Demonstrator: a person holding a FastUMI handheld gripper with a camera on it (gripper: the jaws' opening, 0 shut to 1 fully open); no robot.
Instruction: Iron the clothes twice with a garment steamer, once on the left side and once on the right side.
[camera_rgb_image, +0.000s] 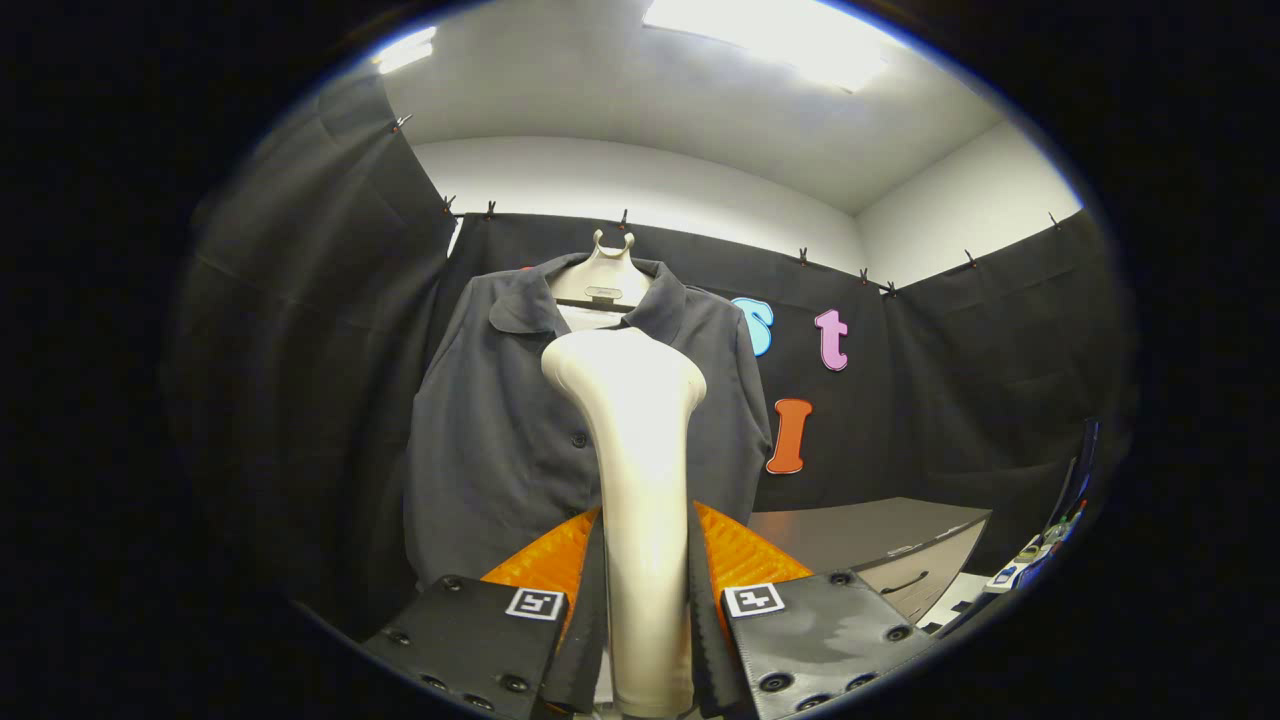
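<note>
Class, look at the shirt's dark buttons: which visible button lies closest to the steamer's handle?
The button on the dark shirt, just beside the cream steamer gripped in the tool. Any other buttons are hidden behind the steamer.

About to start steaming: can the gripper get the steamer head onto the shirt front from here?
Probably yes: the gripper is shut on the steamer, and nothing stands between it and the shirt.
</note>
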